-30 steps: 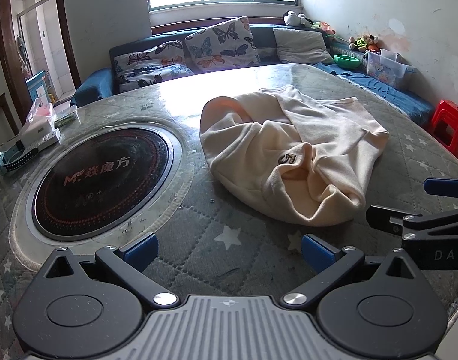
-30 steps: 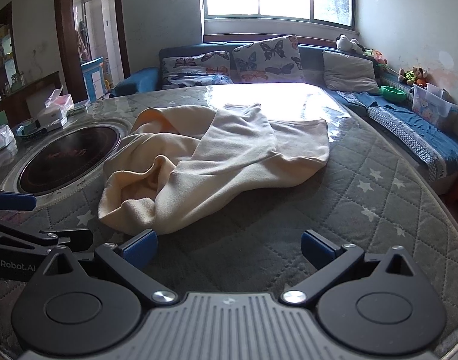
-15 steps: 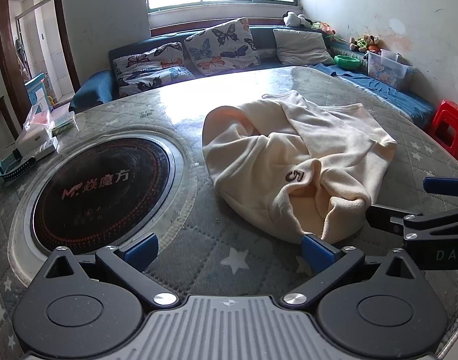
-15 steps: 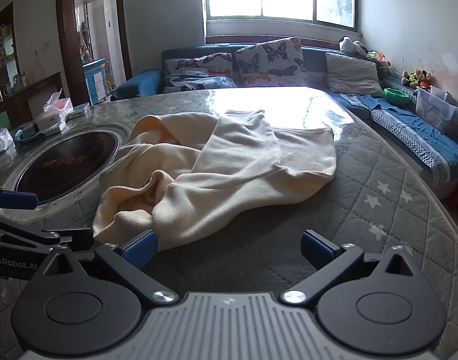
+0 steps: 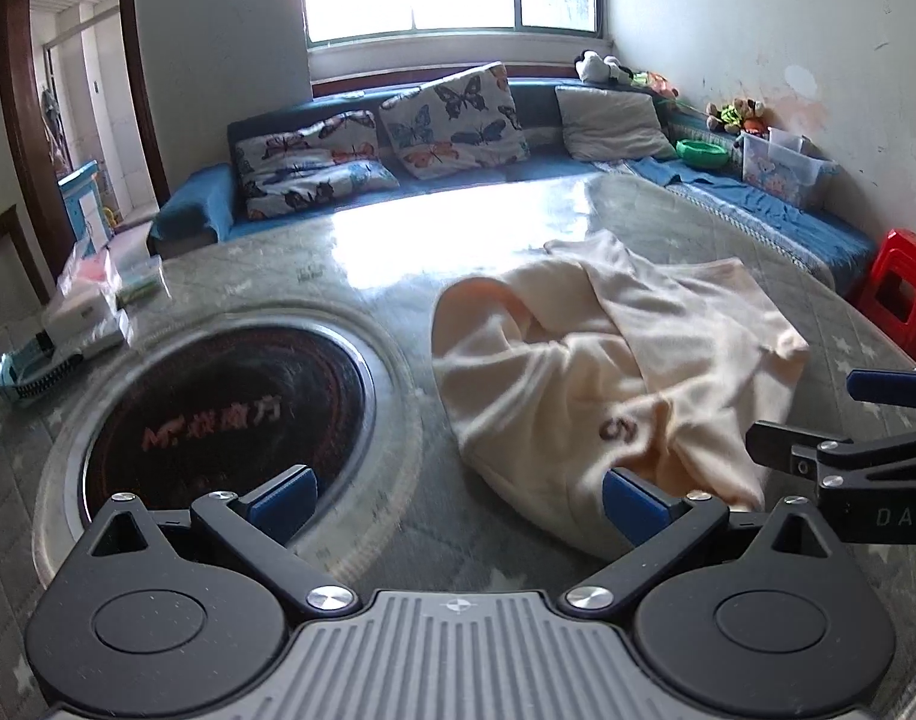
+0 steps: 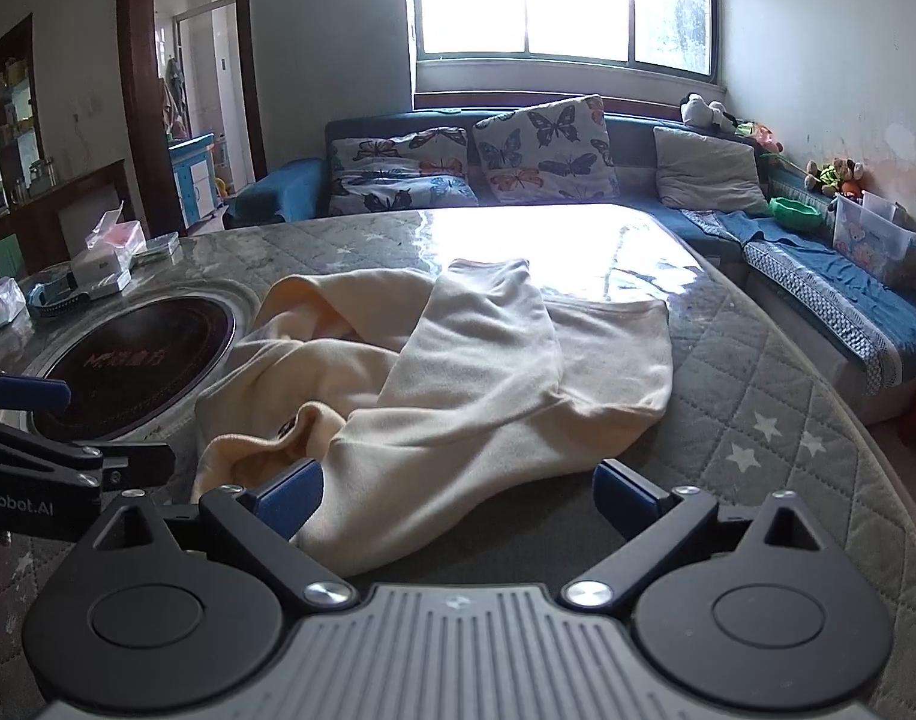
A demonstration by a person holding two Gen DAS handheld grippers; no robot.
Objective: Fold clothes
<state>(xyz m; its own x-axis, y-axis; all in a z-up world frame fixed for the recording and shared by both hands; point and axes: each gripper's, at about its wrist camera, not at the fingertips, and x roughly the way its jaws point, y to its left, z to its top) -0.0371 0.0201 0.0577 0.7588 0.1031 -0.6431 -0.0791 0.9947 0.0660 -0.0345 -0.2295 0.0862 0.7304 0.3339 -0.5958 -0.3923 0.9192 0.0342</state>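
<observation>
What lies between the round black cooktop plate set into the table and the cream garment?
Nothing lies there. Between the cooktop plate and the cream garment shows only its pale ring and a bare strip of the star-patterned table cover, clearest in the left wrist view.

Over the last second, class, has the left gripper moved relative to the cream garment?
Yes. The left gripper has closed in on the garment; its right fingertip now overlaps the near hem, where table showed before.

We see a home living room: a blue corner sofa (image 6: 829,294) with butterfly-print cushions (image 6: 544,147), stuffed toys (image 5: 730,114), a red plastic stool (image 5: 898,294).
</observation>
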